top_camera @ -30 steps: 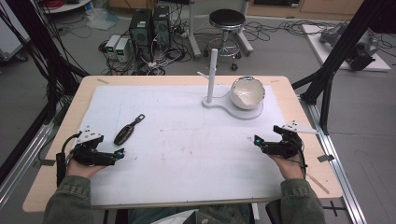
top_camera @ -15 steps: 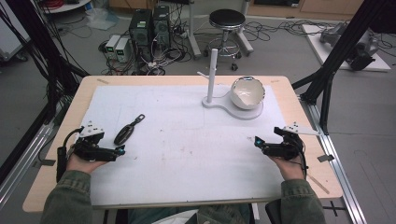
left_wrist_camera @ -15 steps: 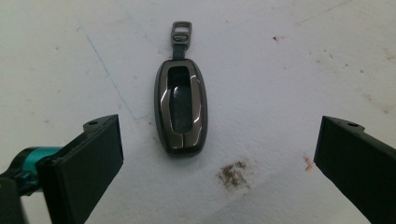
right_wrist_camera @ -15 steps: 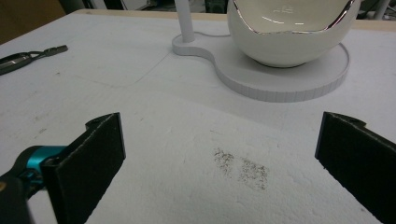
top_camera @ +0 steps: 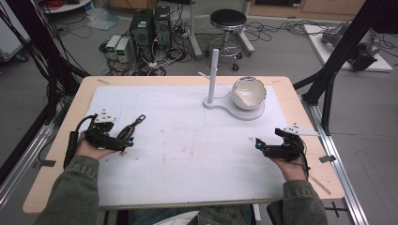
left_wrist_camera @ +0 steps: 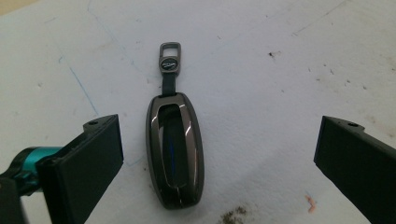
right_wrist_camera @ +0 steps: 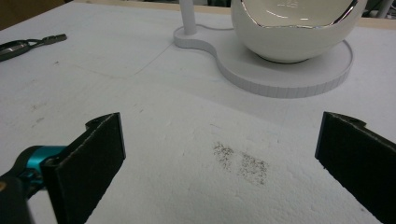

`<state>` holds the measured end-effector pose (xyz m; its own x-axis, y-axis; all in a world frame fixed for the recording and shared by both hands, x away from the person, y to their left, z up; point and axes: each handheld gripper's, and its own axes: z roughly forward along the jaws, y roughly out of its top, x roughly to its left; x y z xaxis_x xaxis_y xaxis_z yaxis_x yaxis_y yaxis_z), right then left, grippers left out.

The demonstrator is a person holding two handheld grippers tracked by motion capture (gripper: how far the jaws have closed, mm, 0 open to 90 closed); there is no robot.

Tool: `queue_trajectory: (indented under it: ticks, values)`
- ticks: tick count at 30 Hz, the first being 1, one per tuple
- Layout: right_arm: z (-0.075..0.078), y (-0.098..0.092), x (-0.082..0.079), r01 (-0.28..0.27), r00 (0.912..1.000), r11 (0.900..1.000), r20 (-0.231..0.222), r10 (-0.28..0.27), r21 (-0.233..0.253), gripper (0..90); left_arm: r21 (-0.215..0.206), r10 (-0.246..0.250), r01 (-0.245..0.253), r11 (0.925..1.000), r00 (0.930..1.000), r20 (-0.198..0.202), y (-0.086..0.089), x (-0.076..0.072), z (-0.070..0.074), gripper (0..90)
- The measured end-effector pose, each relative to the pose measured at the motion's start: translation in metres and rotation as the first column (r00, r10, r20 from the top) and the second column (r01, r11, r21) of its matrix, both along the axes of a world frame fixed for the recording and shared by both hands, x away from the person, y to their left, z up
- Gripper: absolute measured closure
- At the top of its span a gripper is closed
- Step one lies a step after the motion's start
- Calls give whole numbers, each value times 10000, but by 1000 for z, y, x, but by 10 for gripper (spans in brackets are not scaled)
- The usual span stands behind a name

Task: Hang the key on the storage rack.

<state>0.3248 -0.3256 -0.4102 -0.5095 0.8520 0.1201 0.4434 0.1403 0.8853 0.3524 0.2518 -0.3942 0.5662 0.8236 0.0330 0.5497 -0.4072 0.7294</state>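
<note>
Your left gripper (top_camera: 126, 142) sits low over the left side of the bench (top_camera: 187, 79), its jaws spread wide and holding nothing. In the left gripper view the dark key fob (left_wrist_camera: 174, 148) lies flat on the white mat (left_wrist_camera: 261, 84) between those jaws, nearer the left one and touching neither, its short strap and metal loop (left_wrist_camera: 169, 52) pointing away from you. From the high view the key fob (top_camera: 133, 126) lies just beyond your left gripper, angled toward the middle of the bench.

Your right gripper (top_camera: 259, 145) rests at the right side of the bench, well apart from the fob, jaws equally wide and empty. In the right gripper view a dark smudge (right_wrist_camera: 240, 161) marks the mat between its jaws. Beyond it stands a white stand (right_wrist_camera: 289, 70) with a round base that carries a white bowl-shaped shell (right_wrist_camera: 294, 28) with a shiny rim, and an upright post (right_wrist_camera: 187, 16) beside it. In the high view that stand (top_camera: 234, 105) sits toward the far right part of the mat.
</note>
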Motion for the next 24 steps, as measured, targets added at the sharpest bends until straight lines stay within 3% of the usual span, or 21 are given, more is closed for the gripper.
queue_trajectory:
  ticks: [4, 7, 8, 15, 18, 24]
  values:
    - [1, 0, 0, 15, 10000, 10000, 12, -15, 45, 6, 150, -139, 144, 9998, 9994, -327, -5, 10, -4, 18]
    - [0, 0, 1, 8, 10000, 10000, -14, -8, 64, 6, -115, -319, 312, 9994, 9975, -629, -8, 16, -3, 18]
    - [-1, 0, 2, -5, 9999, 10000, -149, 5, 27, 6, 172, -410, 423, 9990, 9969, -672, -12, 19, 0, 18]
    - [-1, 1, 3, -67, 9997, 10000, -228, 66, -39, 6, 558, -515, 561, 9969, 9954, -808, -19, 37, 10, 18]
    - [-1, 0, 2, -39, 9998, 10000, -210, 39, -14, 6, 879, -535, 634, 9941, 9925, -1098, -21, 47, 12, 21]
    - [-1, 0, 3, -42, 9997, 10000, -224, 41, -36, 6, 1105, -361, 544, 9924, 9862, -1613, -21, 64, 13, 21]
